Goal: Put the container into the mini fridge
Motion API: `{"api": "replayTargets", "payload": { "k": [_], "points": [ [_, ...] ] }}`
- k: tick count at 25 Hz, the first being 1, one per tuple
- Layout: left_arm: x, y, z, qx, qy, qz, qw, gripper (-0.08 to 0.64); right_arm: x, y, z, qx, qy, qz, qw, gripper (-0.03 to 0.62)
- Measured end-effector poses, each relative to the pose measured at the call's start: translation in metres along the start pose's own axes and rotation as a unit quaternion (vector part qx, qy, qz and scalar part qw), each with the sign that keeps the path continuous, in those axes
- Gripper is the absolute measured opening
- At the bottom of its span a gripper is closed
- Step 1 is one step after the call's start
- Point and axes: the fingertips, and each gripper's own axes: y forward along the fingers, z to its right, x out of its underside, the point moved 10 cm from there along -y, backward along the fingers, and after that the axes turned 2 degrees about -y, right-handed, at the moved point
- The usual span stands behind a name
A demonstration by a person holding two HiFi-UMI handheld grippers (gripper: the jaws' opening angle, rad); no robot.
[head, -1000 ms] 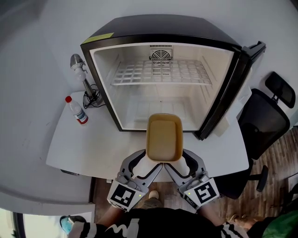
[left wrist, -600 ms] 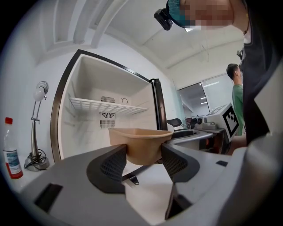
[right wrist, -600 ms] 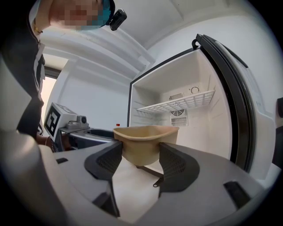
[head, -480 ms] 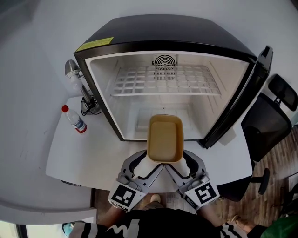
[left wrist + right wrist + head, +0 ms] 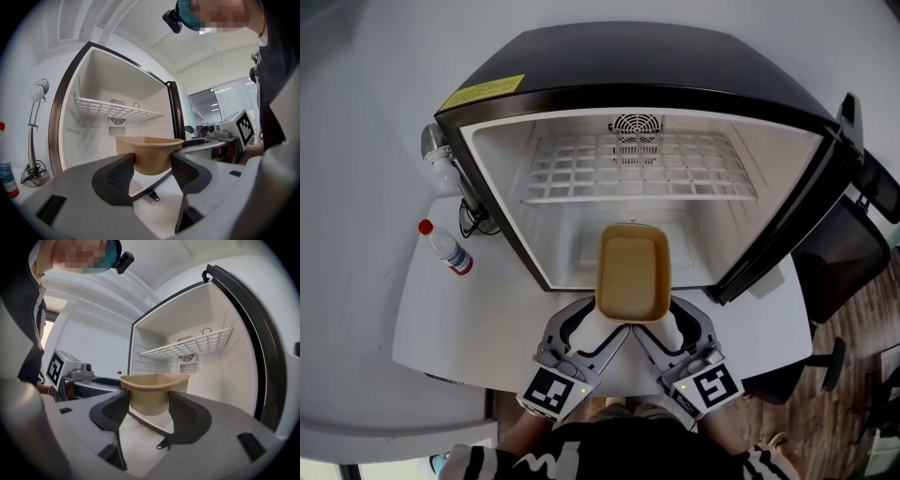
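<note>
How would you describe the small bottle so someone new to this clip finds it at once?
Start at the open mini fridge on the white table. Just left of it stands a small clear bottle, next to a chrome stand. Its red cap sets it apart from everything nearby.

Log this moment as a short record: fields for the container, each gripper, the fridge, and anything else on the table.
container: tan container, empty, held above the table at the fridge opening
left gripper: left gripper shut on the container's near end
right gripper: right gripper shut on the same end
fridge: mini fridge, door open to the right, wire shelf bare
also on table: red-capped bottle, left of the fridge
</note>
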Motion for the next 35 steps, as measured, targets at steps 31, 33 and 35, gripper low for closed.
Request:
{"api": "replayTargets", "payload": {
  "k": [31, 33, 35],
  "points": [
    [-0.011, 0.03, 0.003, -0.051, -0.006, 0.009, 0.9986, 0.253, -0.013, 0.012, 0.042, -0.048, -0.013, -0.008, 0.999, 0.268],
    [-0.01, 0.032, 0.002, -0.051, -0.008, 0.009, 0.9986, 0.253, -0.012, 0.014, 0.044, -0.047, -0.014, -0.009, 0.999, 0.268],
    [-0.007, 0.033, -0.001, -0.052, -0.005, 0.011, 0.9986, 0.253, -0.012, 0.016, 0.045, -0.047, -0.016, -0.011, 0.999, 0.268]
  ]
}}
